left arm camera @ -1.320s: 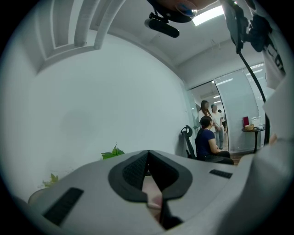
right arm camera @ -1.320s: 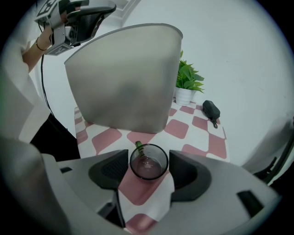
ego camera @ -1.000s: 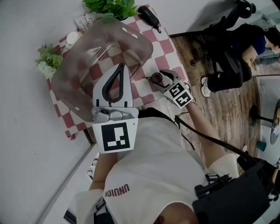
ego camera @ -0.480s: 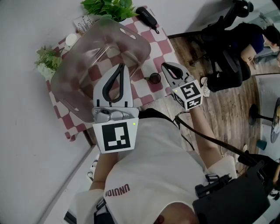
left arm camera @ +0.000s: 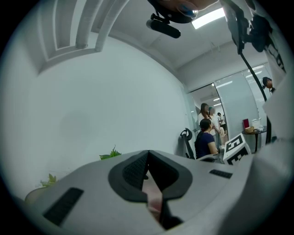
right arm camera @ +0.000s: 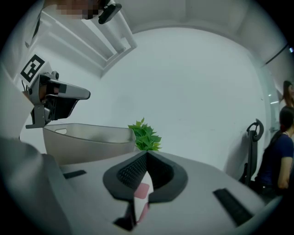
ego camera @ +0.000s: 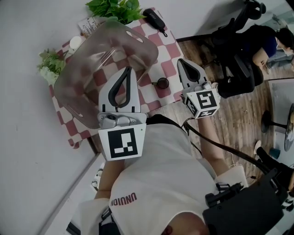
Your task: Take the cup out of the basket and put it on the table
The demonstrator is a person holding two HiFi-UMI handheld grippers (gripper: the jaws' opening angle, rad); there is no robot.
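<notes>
A small dark cup (ego camera: 161, 83) stands on the red-and-white checkered cloth (ego camera: 172, 48), just right of the translucent grey basket (ego camera: 73, 98). My right gripper (ego camera: 180, 61) hangs to the right of the cup, apart from it, shut with nothing between its jaws. In the right gripper view its jaws (right arm camera: 147, 153) meet at the tip, and the basket (right arm camera: 87, 137) lies to the left. My left gripper (ego camera: 127, 69) is held over the basket's near right rim, shut and empty; its tips (left arm camera: 148, 152) touch. The basket's inside looks bare.
Green plants (ego camera: 117, 7) (ego camera: 49, 64) stand at the table's far side and left. A black handheld object (ego camera: 156, 18) and a white jar (ego camera: 76, 41) lie near the basket. A seated person on an office chair (ego camera: 248, 50) is on the wooden floor at right.
My right gripper was open around the cup; it has let go, drawn away to the right and shut. The cup stays on the cloth. The left gripper has not moved.
</notes>
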